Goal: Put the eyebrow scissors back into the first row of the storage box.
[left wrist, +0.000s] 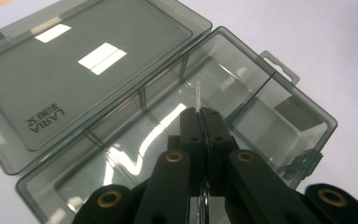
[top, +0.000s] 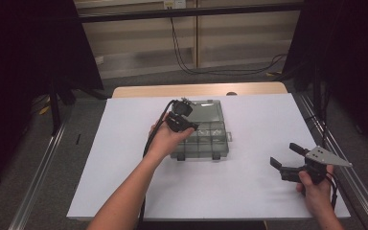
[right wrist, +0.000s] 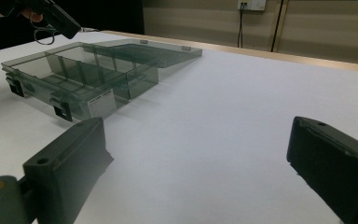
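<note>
Jaws on my left gripper [left wrist: 200, 112] are pressed together, and something thin and clear, a transparent sliver [left wrist: 198, 95], pokes out from between their tips; I cannot tell what it is. Below the pads a small wire ring [left wrist: 204, 205] hangs in the gap between the arms. Straight ahead of these tips lies the smoky plastic organizer box [left wrist: 261, 116], open, with its compartments just beyond and beneath the jaws. Its lid [left wrist: 84, 70] is folded flat, off to the upper left of my tips, lettering upside down to me. From the high view, my left gripper [top: 188, 125] hovers over the box's near-left compartments, my left hand [top: 165, 139] behind it.

Over on the other side, my right gripper [top: 287, 155] has its jaws wide apart with nothing between them but bare white worktop [right wrist: 223, 121]. The box [right wrist: 84, 77] sits well ahead and to the left of those jaws, latches facing me, a white label [right wrist: 100, 103] on its near wall. My right hand [top: 316, 187] holds that gripper near the worktop's edge, well apart from the box.
</note>
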`<state>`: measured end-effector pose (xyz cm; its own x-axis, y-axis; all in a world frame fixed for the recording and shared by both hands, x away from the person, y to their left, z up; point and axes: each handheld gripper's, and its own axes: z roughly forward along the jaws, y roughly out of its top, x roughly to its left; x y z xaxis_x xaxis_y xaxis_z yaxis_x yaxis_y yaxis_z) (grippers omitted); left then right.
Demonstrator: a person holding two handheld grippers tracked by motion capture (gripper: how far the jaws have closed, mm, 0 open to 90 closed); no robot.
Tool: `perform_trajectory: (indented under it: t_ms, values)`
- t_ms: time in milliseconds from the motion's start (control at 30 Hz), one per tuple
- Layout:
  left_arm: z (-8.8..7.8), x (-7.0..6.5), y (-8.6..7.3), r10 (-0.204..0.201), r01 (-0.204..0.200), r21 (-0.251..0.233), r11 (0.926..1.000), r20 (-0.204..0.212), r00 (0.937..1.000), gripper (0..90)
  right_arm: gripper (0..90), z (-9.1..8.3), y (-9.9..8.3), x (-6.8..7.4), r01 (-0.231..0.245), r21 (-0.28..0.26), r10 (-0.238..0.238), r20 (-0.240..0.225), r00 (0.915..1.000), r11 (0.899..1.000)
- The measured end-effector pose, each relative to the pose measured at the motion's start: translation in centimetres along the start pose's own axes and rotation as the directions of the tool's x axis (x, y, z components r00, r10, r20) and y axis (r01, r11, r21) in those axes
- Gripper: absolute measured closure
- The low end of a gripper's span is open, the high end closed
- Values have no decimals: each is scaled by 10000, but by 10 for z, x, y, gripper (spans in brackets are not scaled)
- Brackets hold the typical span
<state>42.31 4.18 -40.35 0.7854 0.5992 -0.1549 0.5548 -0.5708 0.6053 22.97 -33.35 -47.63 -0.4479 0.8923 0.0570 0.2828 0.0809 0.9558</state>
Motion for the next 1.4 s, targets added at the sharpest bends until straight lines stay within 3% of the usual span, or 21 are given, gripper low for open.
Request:
perform_trajectory:
  t_ms: [67,133,333,367,400,700,733,867,967,1000,1067,1267,1333,1400]
  values:
    - [3,2,-1,212,-213,-28,9998,-248,9995,890,39,0,0,0,-22,3,22,-3,10000,10000]
    - [5,5,-1,219,-218,78,9997,-188,9996,890,39,0,0,0,-31,1,31,-7,10000,10000]
    - [11,9,0,58,-58,-17,10000,-73,10000,889,39,0,0,0,-24,7,24,15,10000,10000]
    - [12,9,0,19,-20,-41,10000,-271,9996,889,39,0,0,0,-41,14,41,12,10000,10000]
    - [12,10,0,-34,33,-29,10000,-139,9999,889,39,0,0,0,-30,6,30,16,10000,10000]
    - [22,13,-1,563,-578,-238,9980,-604,9966,889,39,0,0,0,-45,6,45,28,10000,10000]
    - [21,14,-1,649,-654,-97,9978,-455,9969,889,39,0,0,0,-65,8,65,27,10000,10000]
    - [26,14,-2,767,-788,-299,9964,-660,9949,889,39,-1,0,0,-59,0,59,29,10000,10000]
    - [28,15,-2,935,-952,-280,9951,-585,9939,887,39,0,0,0,-52,-2,52,32,10000,10000]
    - [29,15,-3,899,-928,-388,9949,-707,9934,887,39,-1,0,0,-62,1,62,37,10000,10000]
    - [30,16,-2,857,-870,-266,9958,-498,9951,887,39,0,0,0,-61,-11,61,38,10000,10000]
    - [33,18,-3,901,-911,-199,9956,-447,9949,881,39,0,0,0,-103,0,103,30,9999,9999]
    - [34,16,-3,952,-968,-243,9950,-613,9936,835,39,0,0,0,-114,1,114,40,9999,9999]
    - [34,14,-3,1063,-1088,-269,9937,-825,9909,666,39,0,0,0,-136,-34,136,51,9999,9999]
